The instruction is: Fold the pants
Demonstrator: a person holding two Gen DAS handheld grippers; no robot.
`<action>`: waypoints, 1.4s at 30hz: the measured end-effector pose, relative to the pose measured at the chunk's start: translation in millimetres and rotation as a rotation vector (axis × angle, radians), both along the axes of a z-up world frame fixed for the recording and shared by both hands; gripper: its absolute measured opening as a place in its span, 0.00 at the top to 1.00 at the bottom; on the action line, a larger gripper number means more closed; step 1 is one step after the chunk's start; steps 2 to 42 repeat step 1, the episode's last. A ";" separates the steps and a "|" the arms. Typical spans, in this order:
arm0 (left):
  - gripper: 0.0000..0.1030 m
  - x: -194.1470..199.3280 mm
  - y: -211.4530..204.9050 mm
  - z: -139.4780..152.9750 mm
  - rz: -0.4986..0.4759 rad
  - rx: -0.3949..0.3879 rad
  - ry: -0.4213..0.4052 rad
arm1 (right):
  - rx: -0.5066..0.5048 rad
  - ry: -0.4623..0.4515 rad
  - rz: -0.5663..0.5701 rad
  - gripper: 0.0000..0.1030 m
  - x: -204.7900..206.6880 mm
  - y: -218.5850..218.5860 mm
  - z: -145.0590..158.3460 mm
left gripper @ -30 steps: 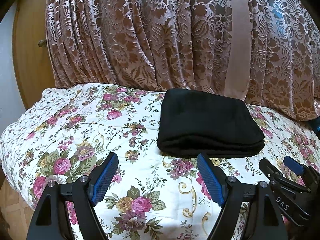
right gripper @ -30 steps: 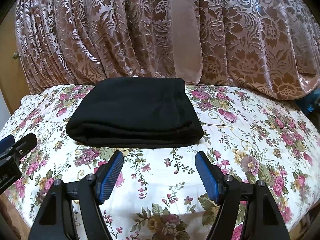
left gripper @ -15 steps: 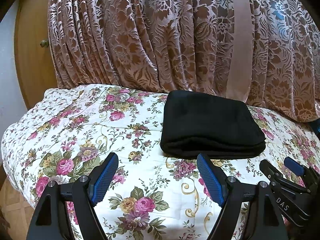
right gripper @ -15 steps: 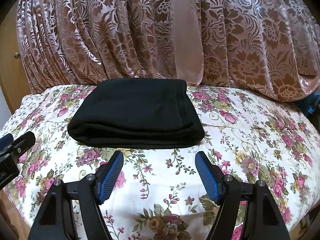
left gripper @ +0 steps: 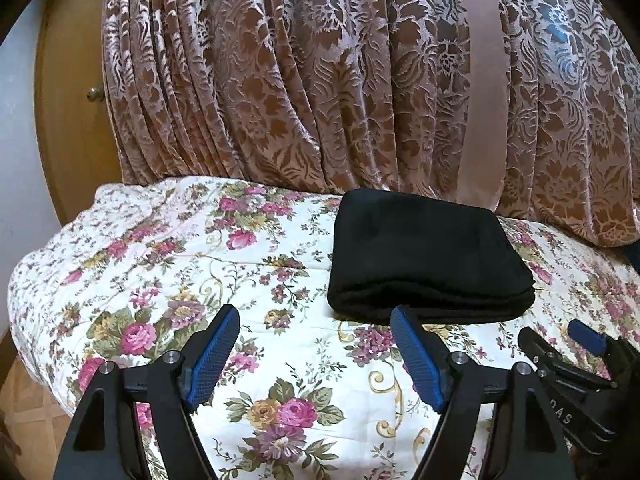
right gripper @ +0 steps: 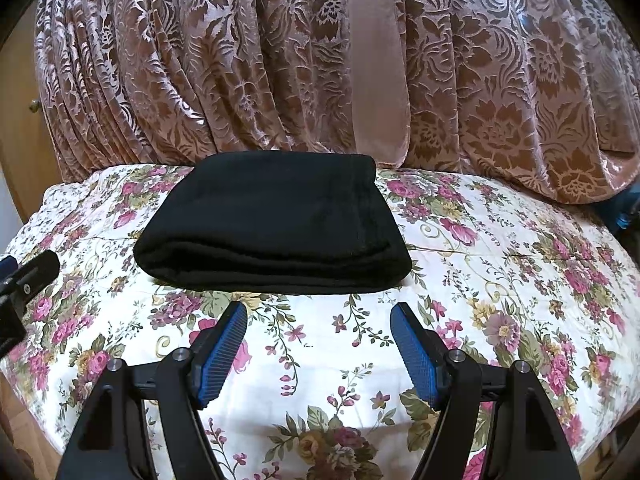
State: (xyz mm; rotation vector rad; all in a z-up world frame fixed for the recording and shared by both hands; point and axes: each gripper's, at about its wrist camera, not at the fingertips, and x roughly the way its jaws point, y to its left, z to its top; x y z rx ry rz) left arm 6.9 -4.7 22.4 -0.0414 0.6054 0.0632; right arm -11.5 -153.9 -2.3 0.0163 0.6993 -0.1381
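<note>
1. The black pants (right gripper: 272, 224) lie folded into a thick rectangle on the floral bedspread (right gripper: 500, 280), their far edge against the curtain (right gripper: 240, 80); no waistband or leg can be made out in the dark cloth.
2. The right gripper (right gripper: 316, 316) hovers just short of the fold, jaws wide apart and empty.
3. The left gripper (left gripper: 314, 320) has just narrowed slightly, with nothing between its jaws; its right fingertip overlaps the pants' near edge in the left wrist view.
4. A wooden door (left gripper: 72, 120) is cut off at the left.
</note>
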 end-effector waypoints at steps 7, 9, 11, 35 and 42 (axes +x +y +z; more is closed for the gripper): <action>0.23 0.8 0.5 -0.1 -0.007 -0.008 0.005 | 0.001 0.002 -0.001 0.28 0.1 -0.4 -0.7; 0.23 0.8 0.5 -0.1 -0.007 -0.008 0.005 | 0.001 0.002 -0.001 0.28 0.1 -0.4 -0.7; 0.23 0.8 0.5 -0.1 -0.007 -0.008 0.005 | 0.001 0.002 -0.001 0.28 0.1 -0.4 -0.7; 0.23 0.8 0.5 -0.1 -0.007 -0.008 0.005 | 0.001 0.002 -0.001 0.28 0.1 -0.4 -0.7; 0.23 0.8 0.5 -0.1 -0.007 -0.008 0.005 | 0.001 0.002 -0.001 0.28 0.1 -0.4 -0.7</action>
